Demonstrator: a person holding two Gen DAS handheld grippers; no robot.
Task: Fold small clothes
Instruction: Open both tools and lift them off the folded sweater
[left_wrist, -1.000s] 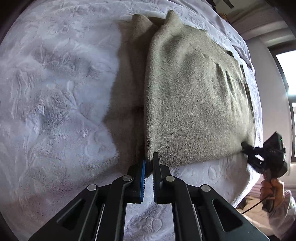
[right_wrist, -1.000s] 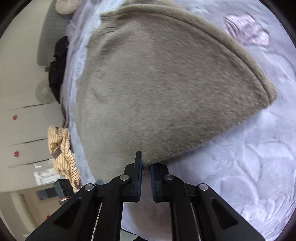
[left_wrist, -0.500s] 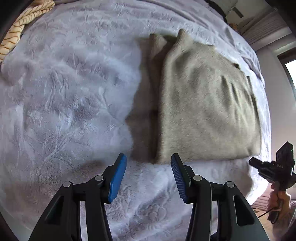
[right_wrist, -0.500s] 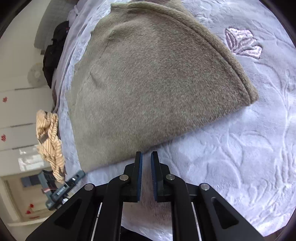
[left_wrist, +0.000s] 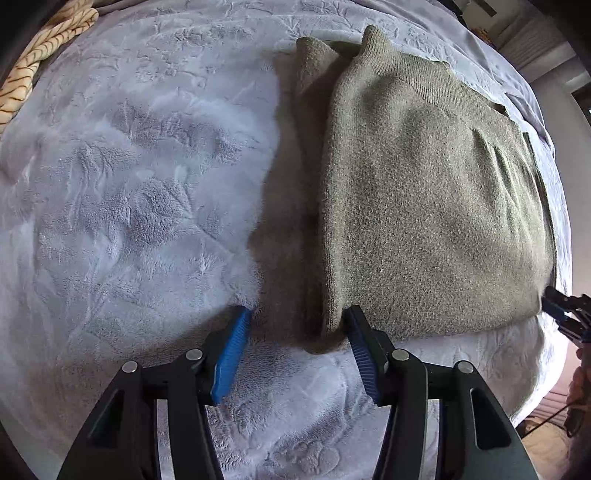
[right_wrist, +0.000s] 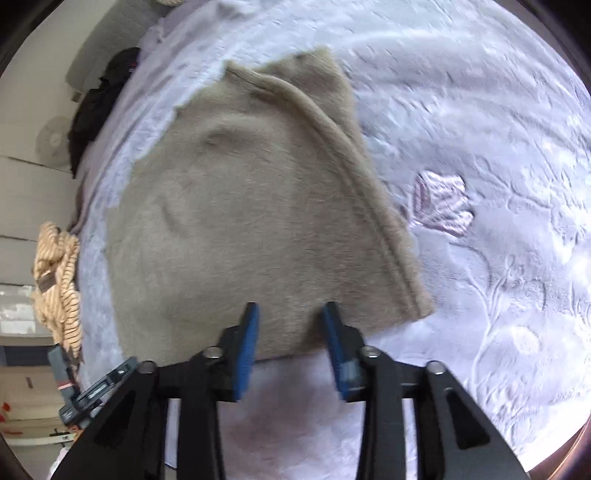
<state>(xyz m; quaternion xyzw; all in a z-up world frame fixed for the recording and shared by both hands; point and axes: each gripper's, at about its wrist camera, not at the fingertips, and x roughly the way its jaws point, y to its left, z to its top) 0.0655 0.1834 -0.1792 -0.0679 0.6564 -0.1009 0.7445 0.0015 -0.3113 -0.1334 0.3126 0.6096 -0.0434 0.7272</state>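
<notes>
Your left gripper (left_wrist: 297, 349) is opening, pads off the folded olive sweater (left_wrist: 424, 206). Your right gripper (right_wrist: 290, 345) is opening too; that view's blurred, but nothing looks pinched.

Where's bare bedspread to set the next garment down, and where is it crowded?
Widest bare stretch: the lilac bedspread between the folded grey-green sweater and the striped garment at the far corner. A narrower bare strip runs along the near edge, below the sweater. Crowded: the sweater's side, where the cloth nearly reaches the bed's edge and the right hand-held gripper hovers, jaws opening.
</notes>
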